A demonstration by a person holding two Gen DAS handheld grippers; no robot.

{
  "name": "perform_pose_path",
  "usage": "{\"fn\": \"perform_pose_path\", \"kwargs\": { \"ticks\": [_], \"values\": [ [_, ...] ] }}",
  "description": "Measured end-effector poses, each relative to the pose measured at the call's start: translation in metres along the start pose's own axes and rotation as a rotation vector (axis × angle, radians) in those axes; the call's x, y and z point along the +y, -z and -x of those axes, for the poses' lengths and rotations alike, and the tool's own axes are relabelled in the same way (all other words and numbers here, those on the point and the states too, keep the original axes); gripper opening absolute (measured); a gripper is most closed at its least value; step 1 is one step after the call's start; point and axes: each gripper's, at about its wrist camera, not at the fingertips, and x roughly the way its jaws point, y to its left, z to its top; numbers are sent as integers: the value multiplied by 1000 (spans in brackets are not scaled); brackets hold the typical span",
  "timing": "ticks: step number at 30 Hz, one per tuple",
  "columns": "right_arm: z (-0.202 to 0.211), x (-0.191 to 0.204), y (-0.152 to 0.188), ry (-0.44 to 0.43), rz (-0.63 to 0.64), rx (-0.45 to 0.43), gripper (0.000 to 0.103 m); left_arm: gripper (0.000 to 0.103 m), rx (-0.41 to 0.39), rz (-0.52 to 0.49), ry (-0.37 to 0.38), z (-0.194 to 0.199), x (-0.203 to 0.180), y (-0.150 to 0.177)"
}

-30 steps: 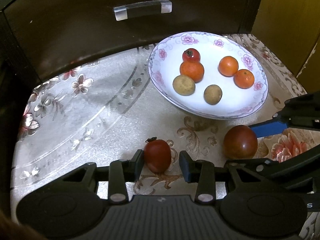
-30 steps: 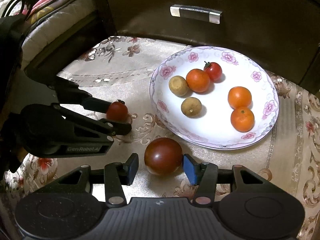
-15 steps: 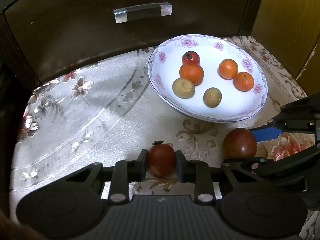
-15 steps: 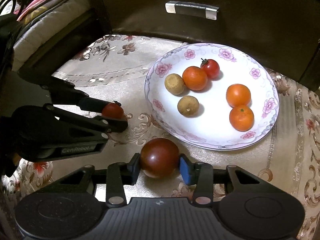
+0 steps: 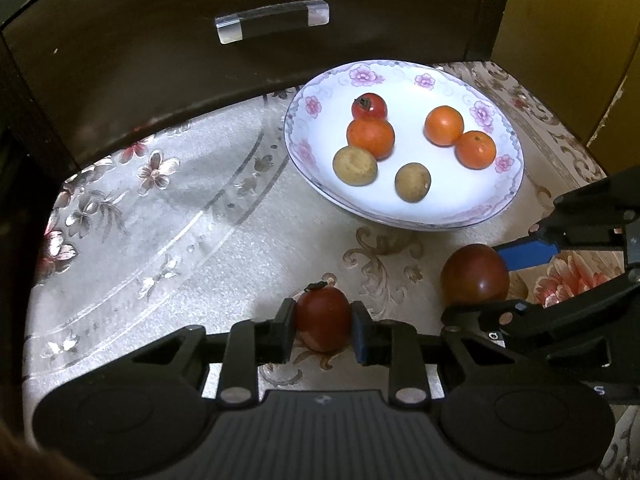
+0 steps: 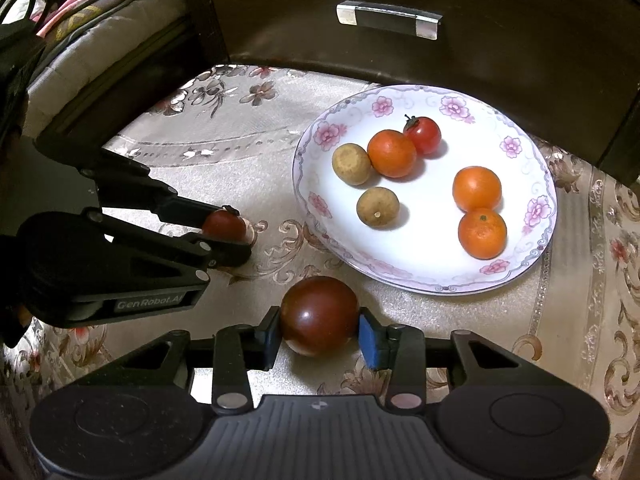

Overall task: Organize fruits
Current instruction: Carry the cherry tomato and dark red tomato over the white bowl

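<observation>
My left gripper (image 5: 323, 330) is shut on a small dark red tomato (image 5: 323, 317) just above the tablecloth; both show in the right wrist view, gripper (image 6: 230, 236), tomato (image 6: 223, 225). My right gripper (image 6: 319, 338) is shut on a large dark red tomato (image 6: 319, 320), which also shows in the left wrist view (image 5: 475, 276). A white flowered plate (image 5: 404, 216) (image 6: 532, 152) behind holds three orange fruits (image 6: 392, 153), two brown round fruits (image 6: 378, 206) and a red cherry tomato (image 6: 423, 135).
A dark wooden drawer front with a clear handle (image 5: 272, 21) (image 6: 390, 20) stands right behind the plate. A cushioned seat edge (image 6: 104, 40) lies at the left. The table has a floral plastic cloth (image 5: 160, 216).
Both grippers closed onto their tomatoes: a second ago the jaws stood open around them. The views have since shifted slightly, with the fruits held between the pads.
</observation>
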Motion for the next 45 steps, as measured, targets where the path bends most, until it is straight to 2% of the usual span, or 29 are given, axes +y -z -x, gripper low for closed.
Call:
{"fn": "perform_pose_path", "kwargs": {
  "ticks": [20,38,45],
  "values": [
    [1,0,3,1,1,6,33,36,5,-76,-28,2,-11,3],
    [3,-1,3,-5,8,-2,33,36,-2,-102,-32,6,-17,4],
    [9,0,3,-4,12,-10,33,36,-27,-103,-28,13,-20,0]
  ]
}}
